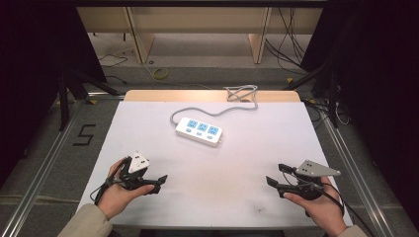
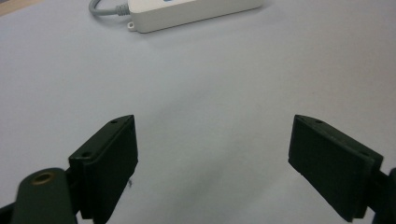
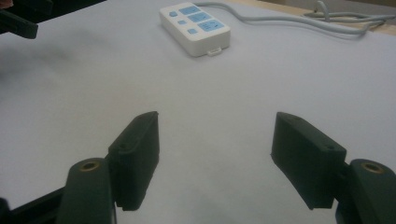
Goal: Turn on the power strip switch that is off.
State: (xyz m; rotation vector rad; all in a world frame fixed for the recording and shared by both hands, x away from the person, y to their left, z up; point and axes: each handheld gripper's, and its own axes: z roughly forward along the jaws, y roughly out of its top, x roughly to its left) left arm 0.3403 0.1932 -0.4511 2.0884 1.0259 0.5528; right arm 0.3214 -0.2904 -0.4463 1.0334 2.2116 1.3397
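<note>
Table [image 1: 212, 197]: covered in white, with both hands near its close edge and a power strip on the far half.
Power strip [image 1: 199, 131]: white, three blue socket faces in a row, lying flat; long axis slanting from far-left to near-right. It lies ahead of both grippers, well apart from each, a little nearer the left one by my reading.
Cord [image 1: 217, 112]: grey, leaves the strip's far-left end, curves right and coils at the table's far edge.
Left gripper [image 1: 157, 183]: jaws wide apart, nothing between them.
Right gripper [image 1: 274, 175]: jaws wide apart, empty too.
</note>
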